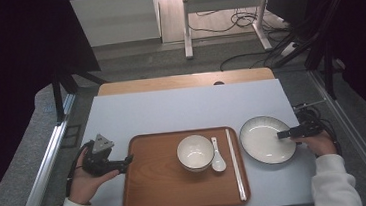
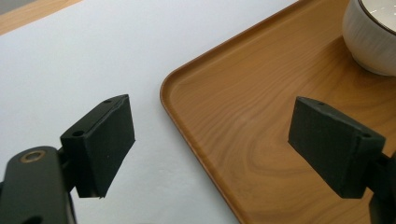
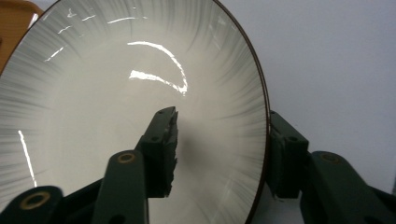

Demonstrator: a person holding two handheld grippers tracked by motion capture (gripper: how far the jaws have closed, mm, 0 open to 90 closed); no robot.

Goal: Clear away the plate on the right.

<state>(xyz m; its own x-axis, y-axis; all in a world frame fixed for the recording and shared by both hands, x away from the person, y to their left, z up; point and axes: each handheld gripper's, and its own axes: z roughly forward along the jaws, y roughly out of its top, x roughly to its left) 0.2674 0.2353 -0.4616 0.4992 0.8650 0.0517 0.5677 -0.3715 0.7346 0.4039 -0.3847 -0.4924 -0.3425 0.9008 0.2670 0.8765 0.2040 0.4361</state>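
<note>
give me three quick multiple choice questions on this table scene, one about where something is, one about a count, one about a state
1. Where does the spoon lie?
A. on the tray, just right of the bowl
B. in the plate
C. on the bare table left of the tray

2. How many dishes stand on the tray?
A. none
B. one
C. three

3. How do the right gripper jaws stand at the plate?
A. shut tight above it
B. one jaw over the inside, one outside the rim
C. both far off over the tray

Answers: 1 A, the white spoon sits between bowl and chopsticks. 2 B, the bowl alone; the plate is on the table. 3 B, the right gripper view shows the rim between them.
</note>
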